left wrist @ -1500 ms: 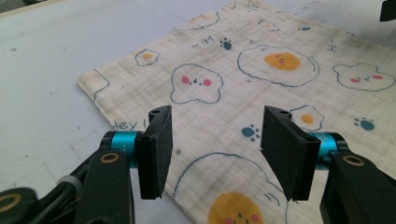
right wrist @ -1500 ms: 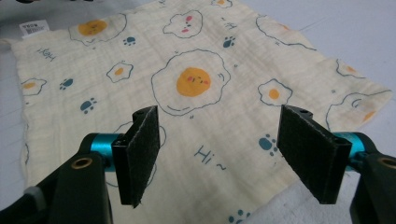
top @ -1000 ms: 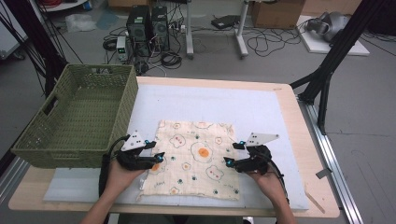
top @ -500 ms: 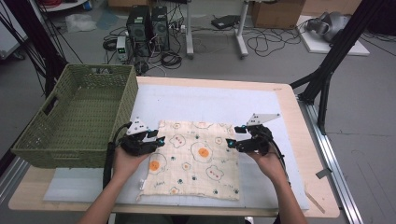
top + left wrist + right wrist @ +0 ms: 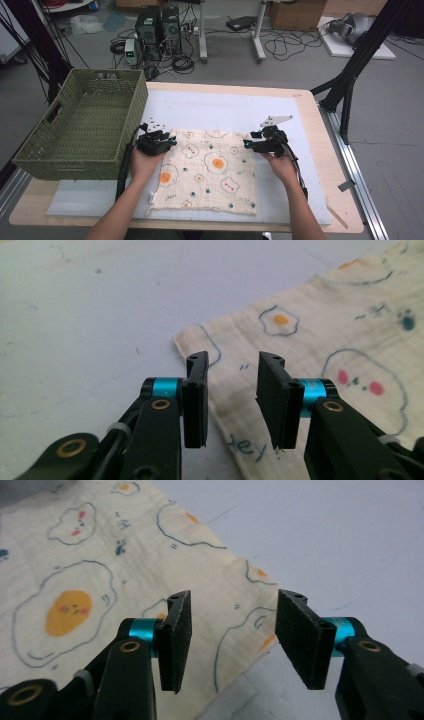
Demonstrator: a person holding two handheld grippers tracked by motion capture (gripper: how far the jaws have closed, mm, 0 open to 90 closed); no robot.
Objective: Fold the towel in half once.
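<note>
Because the cloth (image 5: 207, 170) lies spread flat in the lower middle of the high view, on the pale mat (image 5: 225, 110) that covers the table (image 5: 310, 115), its two far corners sit free to be pinched, and that seems to be why both hands are placed at its upper edge. The left gripper (image 5: 170, 142) hovers at the upper left corner of the cloth; in the left gripper view that corner (image 5: 192, 342) lies just ahead of the black jaws, which stand apart with the cloth's edge below the gap and nothing pressed between them. Its jaws have just been closing, so a pinch looks under way, not made. The right gripper (image 5: 248, 145) mirrors it at the upper right corner; in the right gripper view the cloth edge (image 5: 240, 605) runs under the gap, the pads stand wider apart, and they too have just been closing on nothing yet. Taking both far corners together would suit a fold toward the person. At the left of the high view stands the green basket (image 5: 80, 125), empty and touching the mat's edge, probably the place for the folded cloth.
</note>
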